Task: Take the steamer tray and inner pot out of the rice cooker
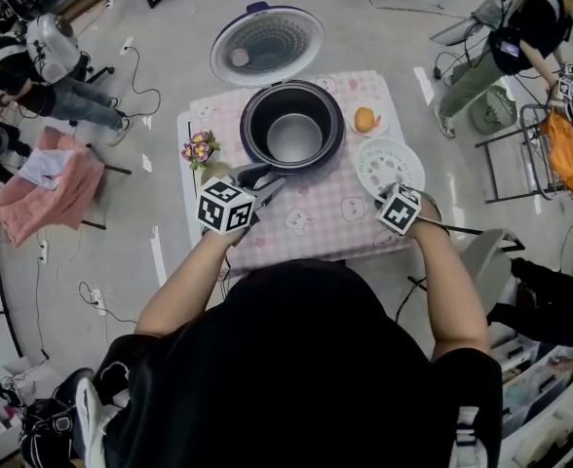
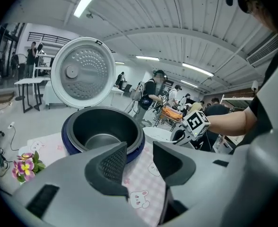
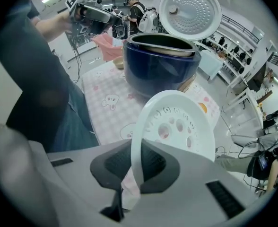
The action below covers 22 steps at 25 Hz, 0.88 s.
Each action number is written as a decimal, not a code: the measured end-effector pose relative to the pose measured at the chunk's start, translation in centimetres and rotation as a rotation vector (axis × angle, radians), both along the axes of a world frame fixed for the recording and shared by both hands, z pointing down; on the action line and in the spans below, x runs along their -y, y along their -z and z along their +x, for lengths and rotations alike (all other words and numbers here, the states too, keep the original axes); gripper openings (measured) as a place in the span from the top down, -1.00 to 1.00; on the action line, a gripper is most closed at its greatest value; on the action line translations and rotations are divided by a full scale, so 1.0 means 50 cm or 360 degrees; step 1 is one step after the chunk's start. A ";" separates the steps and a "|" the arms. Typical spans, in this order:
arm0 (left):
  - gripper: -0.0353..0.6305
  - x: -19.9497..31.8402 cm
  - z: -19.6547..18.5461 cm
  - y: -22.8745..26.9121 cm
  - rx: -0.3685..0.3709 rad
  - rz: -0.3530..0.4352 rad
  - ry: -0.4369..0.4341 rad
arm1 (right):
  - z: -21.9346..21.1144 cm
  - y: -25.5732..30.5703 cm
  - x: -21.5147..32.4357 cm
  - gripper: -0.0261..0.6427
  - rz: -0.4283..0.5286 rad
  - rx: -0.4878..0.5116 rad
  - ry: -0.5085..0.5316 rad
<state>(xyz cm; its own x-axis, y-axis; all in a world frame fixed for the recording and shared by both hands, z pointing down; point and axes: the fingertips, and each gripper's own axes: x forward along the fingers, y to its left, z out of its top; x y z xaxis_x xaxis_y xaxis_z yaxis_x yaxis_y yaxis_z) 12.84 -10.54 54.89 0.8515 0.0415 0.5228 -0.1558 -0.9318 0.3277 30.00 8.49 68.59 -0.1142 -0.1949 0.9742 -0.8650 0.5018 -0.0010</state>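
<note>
The dark blue rice cooker [image 1: 292,125] stands open in the middle of the pink checked table [image 1: 311,224], its lid [image 1: 267,45] tipped back. The dark inner pot [image 2: 101,135] sits inside it. My left gripper [image 1: 262,185] hovers at the cooker's near rim; its jaws are open with nothing between them [image 2: 139,162]. My right gripper [image 3: 135,162] is shut on the rim of the white perforated steamer tray [image 3: 177,126]. The steamer tray [image 1: 390,167] is low over the table, to the right of the cooker. Whether it touches the cloth I cannot tell.
A small plate with an orange fruit [image 1: 365,120] lies right of the cooker, just beyond the tray. A little pot of flowers [image 1: 200,148] stands at the table's left edge. Several people, chairs and cables surround the table on the floor.
</note>
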 end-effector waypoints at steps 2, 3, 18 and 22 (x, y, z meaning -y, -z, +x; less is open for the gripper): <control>0.32 -0.006 -0.001 -0.008 0.0014 -0.0005 0.0005 | 0.007 -0.019 -0.007 0.83 -0.0017 -0.0043 0.0002; 0.33 -0.008 -0.002 -0.011 0.0018 -0.0006 0.0007 | 0.009 -0.030 -0.010 0.83 -0.0022 -0.0063 0.0004; 0.33 -0.026 -0.005 -0.063 0.0107 -0.0046 0.0031 | -0.003 -0.154 -0.029 0.83 -0.0085 0.0000 0.0033; 0.33 -0.022 -0.008 -0.080 0.0122 -0.0055 0.0045 | -0.008 -0.185 -0.026 0.84 -0.0095 0.0001 0.0042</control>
